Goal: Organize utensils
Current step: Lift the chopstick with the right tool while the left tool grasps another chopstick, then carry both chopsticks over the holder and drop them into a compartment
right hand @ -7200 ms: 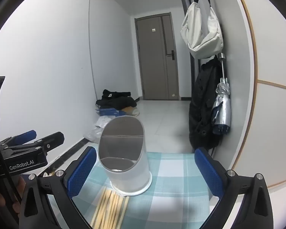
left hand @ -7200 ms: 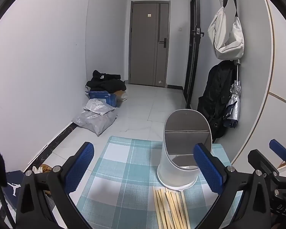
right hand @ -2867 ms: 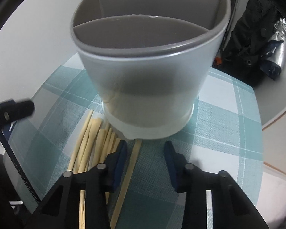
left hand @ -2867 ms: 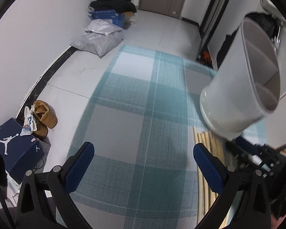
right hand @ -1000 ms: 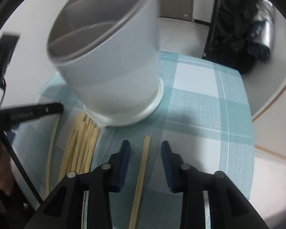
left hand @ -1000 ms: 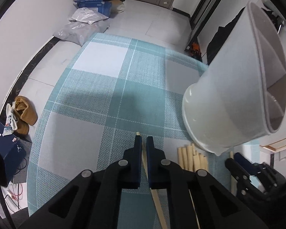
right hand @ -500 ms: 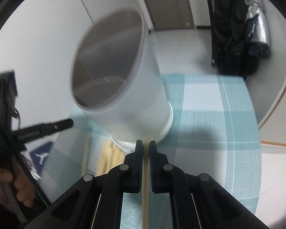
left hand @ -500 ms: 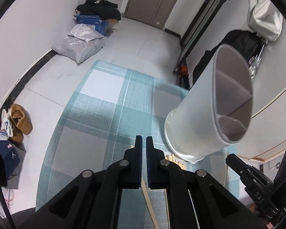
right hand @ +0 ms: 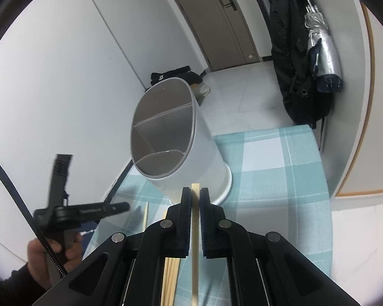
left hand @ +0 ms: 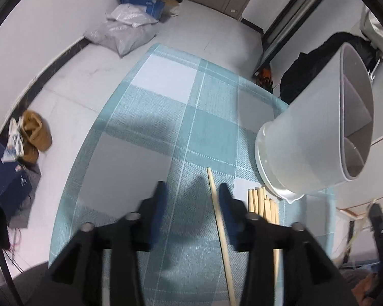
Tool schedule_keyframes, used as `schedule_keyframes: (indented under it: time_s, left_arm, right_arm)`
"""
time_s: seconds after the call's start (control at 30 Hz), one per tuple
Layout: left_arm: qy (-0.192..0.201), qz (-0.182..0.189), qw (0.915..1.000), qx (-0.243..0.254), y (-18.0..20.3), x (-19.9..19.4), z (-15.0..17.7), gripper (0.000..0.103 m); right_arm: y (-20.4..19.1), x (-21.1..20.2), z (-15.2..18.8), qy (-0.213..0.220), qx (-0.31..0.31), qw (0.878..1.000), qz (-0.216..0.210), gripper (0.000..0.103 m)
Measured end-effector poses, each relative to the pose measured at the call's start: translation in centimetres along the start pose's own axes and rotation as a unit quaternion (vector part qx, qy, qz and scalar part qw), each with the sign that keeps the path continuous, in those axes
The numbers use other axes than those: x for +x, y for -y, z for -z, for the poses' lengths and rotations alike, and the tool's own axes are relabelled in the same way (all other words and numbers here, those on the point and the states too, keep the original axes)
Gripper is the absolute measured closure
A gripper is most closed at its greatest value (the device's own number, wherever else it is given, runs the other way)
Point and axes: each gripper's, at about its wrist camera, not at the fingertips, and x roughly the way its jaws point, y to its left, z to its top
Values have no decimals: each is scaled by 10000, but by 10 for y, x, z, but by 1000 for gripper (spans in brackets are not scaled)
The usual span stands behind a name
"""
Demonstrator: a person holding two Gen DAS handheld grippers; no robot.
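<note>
A white utensil holder [left hand: 316,137] with grey divided compartments stands on the teal checked mat [left hand: 153,117]; it also shows in the right wrist view [right hand: 176,140]. My left gripper [left hand: 191,191] is open, and a single wooden chopstick [left hand: 219,219] lies on the mat just inside its right finger. A bundle of chopsticks [left hand: 263,204] lies beside the holder's base. My right gripper [right hand: 195,196] is shut on a wooden chopstick [right hand: 195,242] and holds it above the mat, its tip near the holder's base. More chopsticks [right hand: 169,270] lie below it.
The left gripper's body and the hand holding it [right hand: 63,219] are at the left of the right wrist view. On the floor are bags [left hand: 122,28], shoes [left hand: 33,137] and a blue box [left hand: 5,176]. A black coat and umbrella [right hand: 319,51] hang on the right wall.
My left gripper has opened and let its chopstick go onto the mat. My right gripper stays shut on its chopstick and has risen and tilted up, so the holder looks farther away.
</note>
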Motion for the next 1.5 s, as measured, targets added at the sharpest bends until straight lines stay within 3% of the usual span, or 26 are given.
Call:
schedule_keyframes:
  time_s: [0.07,0.27,0.33,0.43,0.5,0.57,0.73,0.97,1.2,1.5]
  left_arm:
    - [34,-161,9998,102,5,6,-4,38]
    - [-142,-590,9976,330,11,22,-9,38]
    - [-187,-762,9956,518,19,25,-8,44]
    - [-191,-1215,9893,789,30,26,-2,66]
    - [-211,-1150,9905,723,29,23,1,90]
    - [-254,-1051,9926,546,28,22,2,101]
    - [-210,-707,9969,279,26,19,1,102]
    - [827,-322,9950,452,41,-41,8,102]
    - [1742,129,9823,677,60,-111,24,103]
    - [2164,294,9698,1086,74,-138,27,103]
  right_arm:
    - [-5,-8,2,40,-23,10000,-1,98]
    - [0,-7,-4,50,89,9999,-73,97]
    - [1,-8,-6,50,98,9999,-108,97]
    - [2,-8,-7,39,107,9999,-126,97]
    - [2,-9,-8,39,125,9998,-134,97]
    - [4,-10,-10,67,160,9997,-161,97]
    - [3,-19,-12,185,151,9995,-206,97]
    - [-2,-33,-11,404,55,9990,-169,98]
    - [-20,-42,-6,581,-339,9977,-55,98]
    - [-40,-50,-3,814,-743,9939,32,98]
